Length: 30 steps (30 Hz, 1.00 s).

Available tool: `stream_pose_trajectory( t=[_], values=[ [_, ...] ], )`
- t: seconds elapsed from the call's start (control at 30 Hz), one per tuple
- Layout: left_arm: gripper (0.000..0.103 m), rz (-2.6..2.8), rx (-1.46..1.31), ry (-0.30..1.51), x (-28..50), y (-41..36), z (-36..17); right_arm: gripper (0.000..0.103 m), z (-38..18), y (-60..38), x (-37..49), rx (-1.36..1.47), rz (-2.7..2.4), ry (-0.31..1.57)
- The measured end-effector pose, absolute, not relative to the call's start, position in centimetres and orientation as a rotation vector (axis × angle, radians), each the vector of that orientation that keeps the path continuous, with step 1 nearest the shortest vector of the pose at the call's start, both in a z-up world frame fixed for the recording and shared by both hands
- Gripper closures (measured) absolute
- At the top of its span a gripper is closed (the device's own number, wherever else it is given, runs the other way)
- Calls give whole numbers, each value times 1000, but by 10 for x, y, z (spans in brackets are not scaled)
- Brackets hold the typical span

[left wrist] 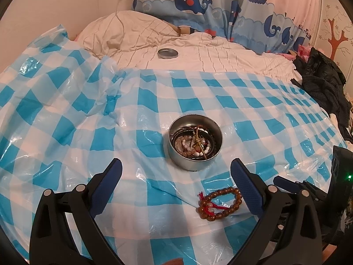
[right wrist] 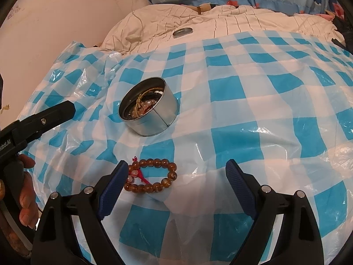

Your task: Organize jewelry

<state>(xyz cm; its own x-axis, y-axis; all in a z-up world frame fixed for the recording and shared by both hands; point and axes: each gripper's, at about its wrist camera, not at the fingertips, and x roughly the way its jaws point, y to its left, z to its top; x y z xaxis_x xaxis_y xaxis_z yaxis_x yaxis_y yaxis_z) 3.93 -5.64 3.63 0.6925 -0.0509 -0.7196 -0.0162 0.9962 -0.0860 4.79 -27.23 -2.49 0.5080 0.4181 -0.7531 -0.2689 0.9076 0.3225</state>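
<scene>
- Bead bracelet (right wrist: 151,175): amber-brown round beads on a loop with a red knotted cord; lies flat on the checked plastic sheet (right wrist: 231,101) over the bed, near the round tin (right wrist: 149,108) but apart from it.
- Handling, judged: light, limp, likely to sag and roll; smooth beads may slip between pads. Best hold appears to be across one side of the loop, or at the red cord.
- Round tin: metal, open-topped, already holds several bracelets and beads.
- Tin lid (left wrist: 167,53): lies well apart on the quilt (left wrist: 220,59).
- Right tool (right wrist: 176,172): jaws spread wide, nothing held; the bracelet sits just beside its left finger.
- Left tool (left wrist: 176,170): jaws spread wide, nothing held; tin ahead.
</scene>
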Motion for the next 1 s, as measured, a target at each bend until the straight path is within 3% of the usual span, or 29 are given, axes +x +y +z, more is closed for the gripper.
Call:
stream_pose_trajectory(
  t=[1.0],
  values=[
    [8,-35,-67,819,43,-66,35,17,-31,-270,52,173,419,960]
  ],
)
